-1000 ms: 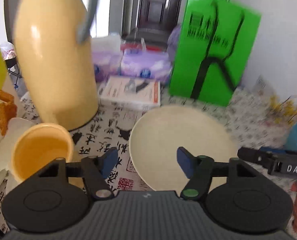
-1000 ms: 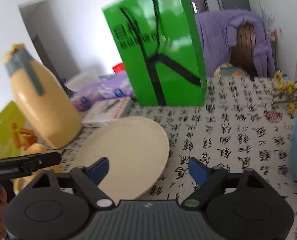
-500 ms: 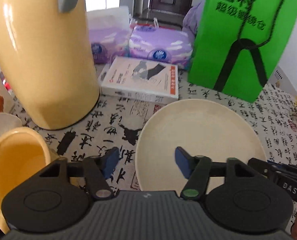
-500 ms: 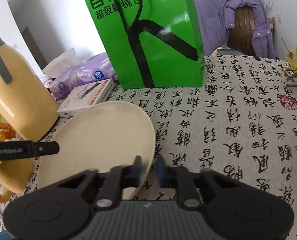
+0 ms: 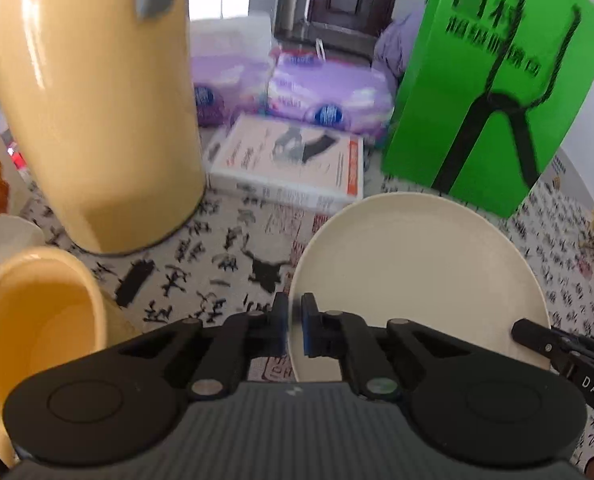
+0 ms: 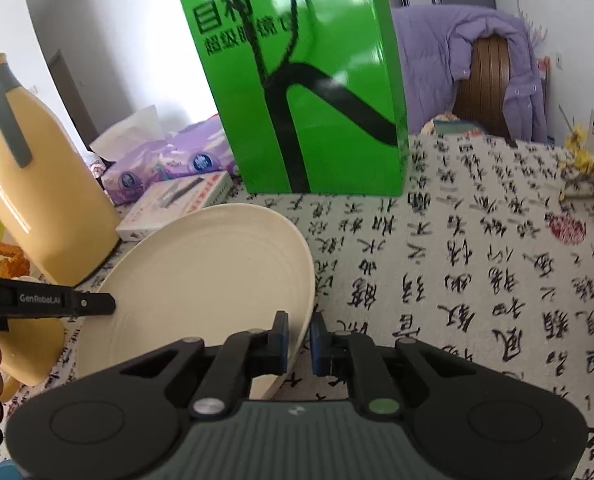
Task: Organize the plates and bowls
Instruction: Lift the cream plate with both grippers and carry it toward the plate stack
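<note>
On the bench: cream plate, left gripper and right gripper jaws each clamped on opposite rims, likely sharing its weight for lifting.

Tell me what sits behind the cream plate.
Behind the cream plate stand a green bag and a white box, lying flat. The tablecloth beneath the plate is hidden.
</note>
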A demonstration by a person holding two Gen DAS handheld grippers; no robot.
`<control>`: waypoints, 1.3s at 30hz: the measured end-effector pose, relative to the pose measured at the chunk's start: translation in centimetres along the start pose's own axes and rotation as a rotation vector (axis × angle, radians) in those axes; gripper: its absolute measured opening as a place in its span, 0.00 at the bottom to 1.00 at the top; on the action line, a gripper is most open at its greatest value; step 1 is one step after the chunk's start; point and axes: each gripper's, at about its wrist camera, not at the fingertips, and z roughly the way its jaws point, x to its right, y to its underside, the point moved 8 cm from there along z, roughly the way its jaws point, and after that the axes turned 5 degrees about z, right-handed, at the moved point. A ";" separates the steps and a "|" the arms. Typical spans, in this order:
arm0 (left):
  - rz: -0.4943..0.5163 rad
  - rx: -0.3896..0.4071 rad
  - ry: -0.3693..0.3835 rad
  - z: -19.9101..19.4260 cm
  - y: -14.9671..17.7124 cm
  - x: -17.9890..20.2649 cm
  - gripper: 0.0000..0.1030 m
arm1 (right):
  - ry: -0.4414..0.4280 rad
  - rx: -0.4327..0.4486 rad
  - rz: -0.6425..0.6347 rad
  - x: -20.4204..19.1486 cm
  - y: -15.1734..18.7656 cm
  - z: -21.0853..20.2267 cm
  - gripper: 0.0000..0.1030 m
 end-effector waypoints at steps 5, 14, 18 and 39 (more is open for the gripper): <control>0.008 0.058 0.020 -3.7 -1.4 1.2 0.06 | -0.001 0.038 0.020 0.0 -1.9 -3.0 0.10; 0.046 0.110 0.110 -10.3 -0.4 7.2 0.06 | 0.047 0.105 0.052 3.8 -2.0 -11.3 0.11; 0.082 0.105 0.169 -12.7 1.3 11.5 0.06 | 0.089 0.139 0.069 7.3 -1.4 -16.3 0.11; 0.173 0.147 0.328 -25.3 14.8 26.3 0.06 | 0.202 0.230 0.148 19.2 9.3 -37.3 0.12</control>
